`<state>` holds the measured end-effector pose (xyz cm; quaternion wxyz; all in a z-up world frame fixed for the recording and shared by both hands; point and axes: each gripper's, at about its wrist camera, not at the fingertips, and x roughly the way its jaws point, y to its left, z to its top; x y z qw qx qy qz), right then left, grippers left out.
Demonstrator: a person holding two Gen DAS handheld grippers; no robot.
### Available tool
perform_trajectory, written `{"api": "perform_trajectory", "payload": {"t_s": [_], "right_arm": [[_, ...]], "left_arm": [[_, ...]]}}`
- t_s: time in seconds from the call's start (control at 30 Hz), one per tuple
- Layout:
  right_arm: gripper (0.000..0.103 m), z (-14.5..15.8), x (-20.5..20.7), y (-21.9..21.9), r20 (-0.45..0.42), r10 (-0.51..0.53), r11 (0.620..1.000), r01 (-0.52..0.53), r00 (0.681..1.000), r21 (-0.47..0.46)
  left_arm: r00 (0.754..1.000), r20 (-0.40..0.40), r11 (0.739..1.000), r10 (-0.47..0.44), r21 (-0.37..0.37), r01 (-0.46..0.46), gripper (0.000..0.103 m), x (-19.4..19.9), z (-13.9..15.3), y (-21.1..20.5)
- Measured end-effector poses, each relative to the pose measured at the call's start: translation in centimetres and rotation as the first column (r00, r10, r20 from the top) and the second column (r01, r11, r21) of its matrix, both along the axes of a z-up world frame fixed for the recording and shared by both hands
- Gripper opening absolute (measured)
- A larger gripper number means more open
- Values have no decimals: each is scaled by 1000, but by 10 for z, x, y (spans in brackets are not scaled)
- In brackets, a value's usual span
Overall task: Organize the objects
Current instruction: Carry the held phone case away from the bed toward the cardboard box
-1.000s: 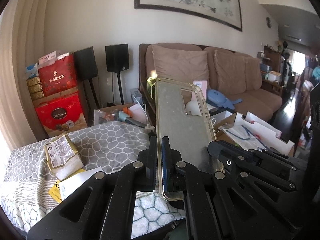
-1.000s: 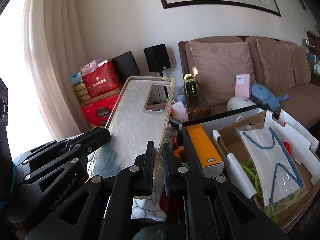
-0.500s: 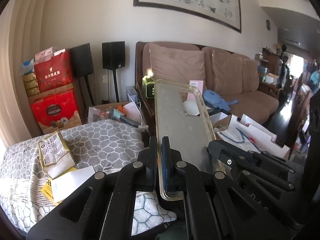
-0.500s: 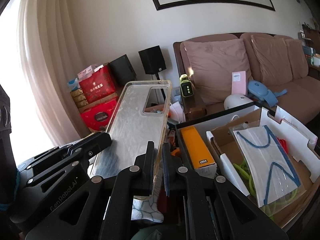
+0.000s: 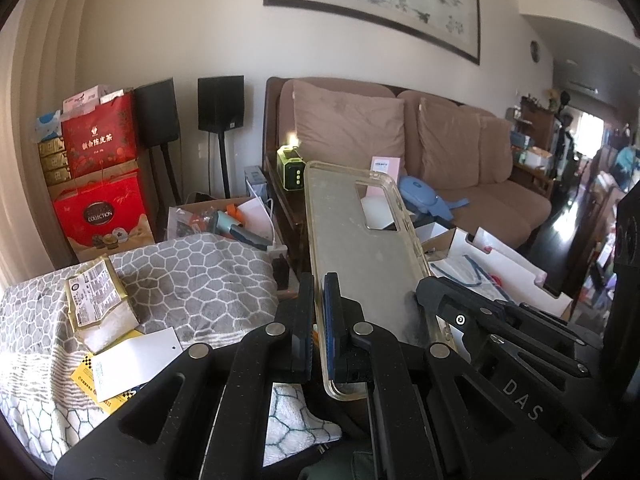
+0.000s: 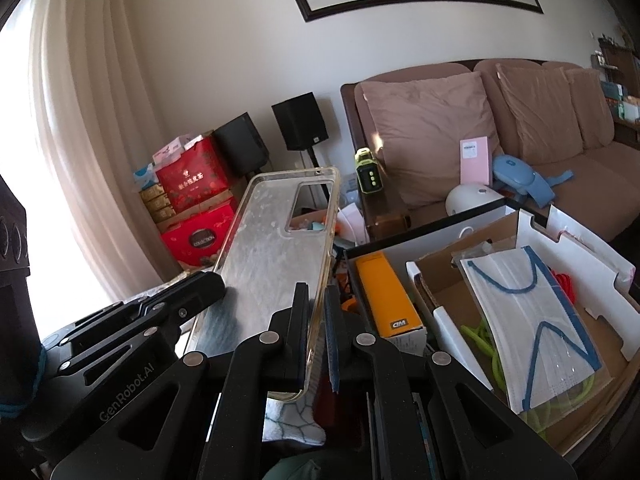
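Observation:
A clear, yellowed phone case (image 5: 360,248) (image 6: 272,248) with a camera cut-out hangs in the air between both grippers, above the cluttered table. My left gripper (image 5: 319,284) is shut on the case's left long edge near its lower end. My right gripper (image 6: 317,294) is shut on the opposite long edge. Each gripper shows up in the other's view: the right gripper's fingertips (image 5: 426,294) touch the case's right edge, and the left gripper's fingertips (image 6: 210,286) touch its left edge.
Left of the case lies a grey honeycomb-pattern towel (image 5: 192,272) with a gold packet (image 5: 96,296) and paper cards (image 5: 128,364). To the right stands a cardboard box (image 6: 532,240) holding a face mask (image 6: 520,316) beside an orange box (image 6: 384,296). Behind are a brown sofa (image 5: 440,148) and red gift boxes (image 5: 100,208).

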<state>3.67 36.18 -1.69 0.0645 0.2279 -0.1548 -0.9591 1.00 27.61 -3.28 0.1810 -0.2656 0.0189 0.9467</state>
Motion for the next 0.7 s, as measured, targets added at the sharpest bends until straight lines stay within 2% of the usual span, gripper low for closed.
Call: {"api": "perform_trajectory", "payload": {"t_s": [0.7], "right_arm": [[8, 0, 1, 20, 5, -46, 999, 46, 999, -14]], "left_arm": [[999, -9, 999, -34, -13, 34, 5, 1, 2, 23]]}}
